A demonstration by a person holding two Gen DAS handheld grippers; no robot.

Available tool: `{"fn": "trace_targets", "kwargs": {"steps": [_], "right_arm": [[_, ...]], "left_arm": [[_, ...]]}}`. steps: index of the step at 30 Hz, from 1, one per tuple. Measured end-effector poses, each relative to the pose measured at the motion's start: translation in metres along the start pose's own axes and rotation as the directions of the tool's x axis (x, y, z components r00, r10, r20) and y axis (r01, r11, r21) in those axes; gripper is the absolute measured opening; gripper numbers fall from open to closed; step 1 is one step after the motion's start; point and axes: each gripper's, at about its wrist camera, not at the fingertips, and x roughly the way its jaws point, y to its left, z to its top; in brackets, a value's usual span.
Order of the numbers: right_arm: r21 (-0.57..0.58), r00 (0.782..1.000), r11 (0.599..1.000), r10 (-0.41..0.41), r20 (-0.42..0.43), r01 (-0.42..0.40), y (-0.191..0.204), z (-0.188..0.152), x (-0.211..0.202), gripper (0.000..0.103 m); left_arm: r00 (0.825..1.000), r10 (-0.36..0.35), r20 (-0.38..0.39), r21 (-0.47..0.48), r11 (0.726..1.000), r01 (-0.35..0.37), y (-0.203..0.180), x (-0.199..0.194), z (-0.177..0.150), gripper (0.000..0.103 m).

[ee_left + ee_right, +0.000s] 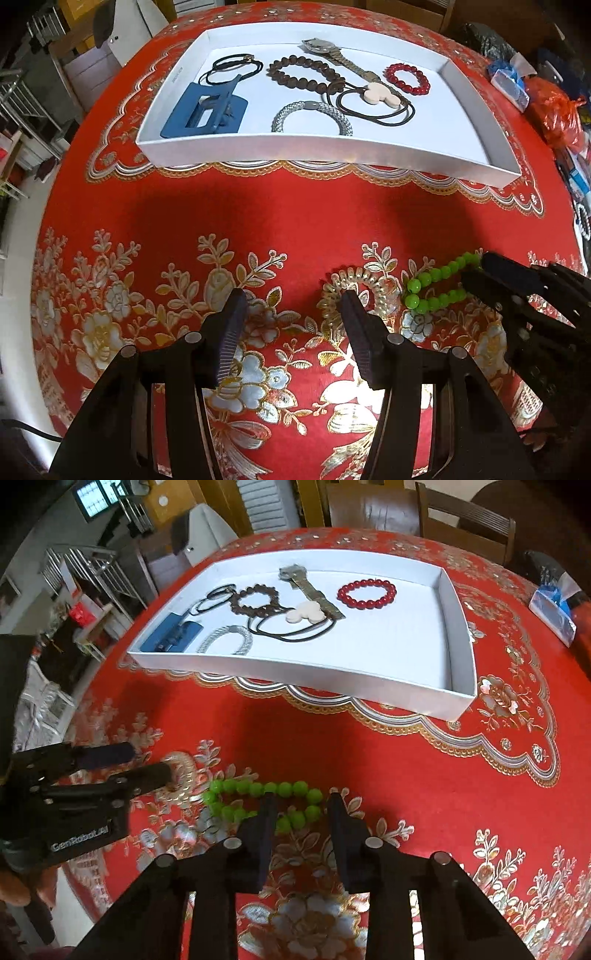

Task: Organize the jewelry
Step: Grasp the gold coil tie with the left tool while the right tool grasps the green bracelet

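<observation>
Both grippers (pixel 293 301) (pixel 301 803) hover spread over green bracelet (pixel 258 801).

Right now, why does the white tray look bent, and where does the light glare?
Left wrist view: the fisheye lens bows the straight front wall of the white tray, and glare whitens the tablecloth near the left gripper. Right wrist view: the same bowing, a dark shadow below the tray, and the green bead bracelet slightly blurred.
</observation>
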Motion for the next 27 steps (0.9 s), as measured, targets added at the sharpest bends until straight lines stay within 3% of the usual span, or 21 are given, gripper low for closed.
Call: {"fn": "trace_targets", "kwargs": {"steps": [4, 5, 6, 7, 8, 13, 22, 27], "right_arm": [[-0.012, 1.000, 1.000, -0.008, -0.018, 0.008, -0.003, -0.004, 0.000, 0.009], [-0.007, 1.000, 1.000, -0.003, -0.012, 0.003, -0.005, -0.005, 0.000, 0.009], [0.006, 1.000, 1.000, -0.003, -0.006, 0.003, -0.007, -0.006, -0.001, 0.009], [0.022, 1.000, 1.000, -0.003, 0.000, 0.003, -0.009, -0.006, -0.002, 0.009], [0.041, 1.000, 0.999, 0.012, 0.007, -0.013, -0.012, -0.007, -0.004, 0.009], [0.095, 0.991, 0.990, 0.096, 0.089, -0.104, -0.021, 0.000, -0.039, 0.009], [0.046, 0.975, 0.992, 0.103, 0.195, -0.114, -0.022, 0.026, -0.093, 0.009], [0.049, 0.967, 0.993, 0.090, 0.237, -0.105, -0.032, 0.037, -0.113, 0.009]], "left_arm": [[1.000, 0.013, 0.012, 0.041, 0.999, -0.014, -0.005, 0.001, 0.003, 0.053], [1.000, 0.011, 0.021, 0.046, 0.999, -0.012, -0.007, 0.002, 0.003, 0.048], [0.999, 0.012, 0.034, 0.052, 0.999, -0.013, -0.009, 0.001, 0.004, 0.040], [0.999, 0.007, 0.047, 0.064, 0.998, -0.010, -0.012, 0.001, 0.005, 0.015], [0.999, -0.015, 0.040, 0.070, 0.997, 0.012, -0.015, 0.001, 0.007, 0.009], [0.998, -0.042, 0.041, 0.054, 0.998, 0.040, -0.017, -0.008, 0.012, 0.008], [0.988, -0.102, 0.116, 0.045, 0.994, 0.098, -0.015, -0.052, 0.026, 0.008], [0.981, -0.090, 0.174, 0.064, 0.995, 0.080, -0.018, -0.077, 0.032, 0.008]]}}
